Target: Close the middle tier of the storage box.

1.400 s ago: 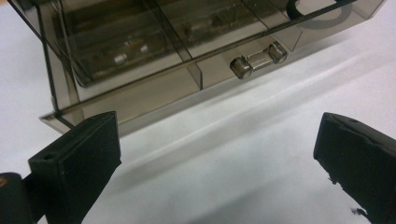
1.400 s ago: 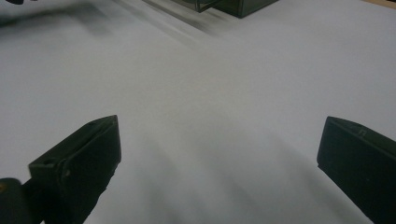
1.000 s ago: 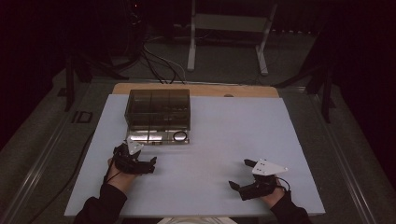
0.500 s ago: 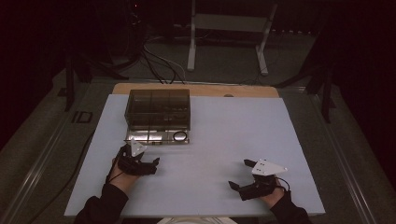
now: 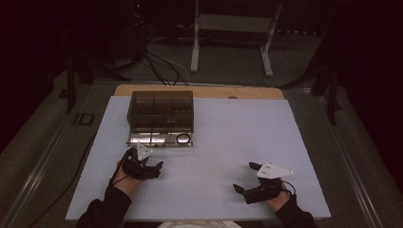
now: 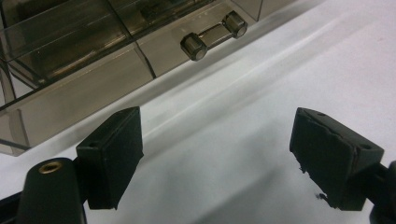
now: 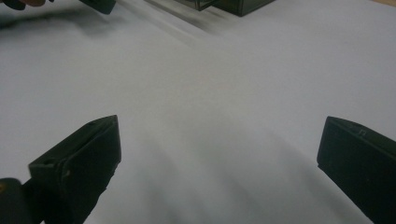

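- Since a second ago my left gripper [image 5: 153,166] has narrowed a little: its jaws have just been closing, with nothing between them but bare bench [image 5: 218,142]. Neither hand has shifted, and the box hasn't either.
- At the left, the smoky clear drawer box [image 5: 160,111] stands on the white bench top, its bottom drawer [image 5: 159,139] drawn out toward me. In the left gripper view the drawer's bar handle [image 6: 214,34] lies just ahead of my jaws, apart from them.
- My left gripper rests just short of that drawer, jaws spread and touching nothing.
- At the right, my right gripper [image 5: 243,178] sits on the bench well apart from the box, jaws wide and empty; the right gripper view [image 7: 215,154] looks across plain white surface between them.
- I judge this as the approach: lining the left gripper up on the drawer front.
- Next I would need to carry the left gripper forward until the handle sits between the jaws, level with the bar, then pinch. Coming in skewed could nudge the light box instead.
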`<state>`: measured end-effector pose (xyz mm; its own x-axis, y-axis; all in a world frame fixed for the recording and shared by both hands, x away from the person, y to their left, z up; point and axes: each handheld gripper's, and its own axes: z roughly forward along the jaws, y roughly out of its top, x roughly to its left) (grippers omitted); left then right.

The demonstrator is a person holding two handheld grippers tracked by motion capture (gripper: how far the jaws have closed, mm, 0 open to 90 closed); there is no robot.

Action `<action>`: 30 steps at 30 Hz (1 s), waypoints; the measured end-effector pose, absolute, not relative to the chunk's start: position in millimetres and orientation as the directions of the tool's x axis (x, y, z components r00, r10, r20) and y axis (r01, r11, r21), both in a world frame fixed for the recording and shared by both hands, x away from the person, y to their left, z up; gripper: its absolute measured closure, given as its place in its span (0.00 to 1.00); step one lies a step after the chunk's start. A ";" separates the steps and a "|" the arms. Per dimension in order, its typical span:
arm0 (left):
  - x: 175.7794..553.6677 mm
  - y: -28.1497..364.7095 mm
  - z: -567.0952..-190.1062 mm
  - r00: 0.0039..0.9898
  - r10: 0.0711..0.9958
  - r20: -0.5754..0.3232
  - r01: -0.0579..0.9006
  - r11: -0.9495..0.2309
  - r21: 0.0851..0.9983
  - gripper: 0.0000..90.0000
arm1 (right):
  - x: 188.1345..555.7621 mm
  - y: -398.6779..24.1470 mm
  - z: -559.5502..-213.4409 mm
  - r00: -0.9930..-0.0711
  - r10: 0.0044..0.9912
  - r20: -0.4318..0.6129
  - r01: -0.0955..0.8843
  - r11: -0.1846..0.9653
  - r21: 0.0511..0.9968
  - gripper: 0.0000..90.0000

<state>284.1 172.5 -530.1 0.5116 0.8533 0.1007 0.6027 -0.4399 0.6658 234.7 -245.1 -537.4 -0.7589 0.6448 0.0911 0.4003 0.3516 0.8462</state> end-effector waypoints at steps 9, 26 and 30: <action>283.4 174.1 -529.2 0.518 0.851 0.082 0.597 -0.428 0.679 0.46 | 234.5 -245.4 -537.2 -0.756 0.648 0.094 0.404 0.349 0.846 0.00; 284.3 175.5 -529.2 0.559 0.827 0.060 0.590 -0.447 0.672 0.95 | 234.1 -245.8 -537.0 -0.756 0.649 0.090 0.402 0.351 0.846 0.00; 284.2 174.0 -527.0 0.558 0.826 0.075 0.580 -0.454 0.676 1.00 | 234.0 -246.0 -536.9 -0.755 0.650 0.090 0.402 0.350 0.846 0.00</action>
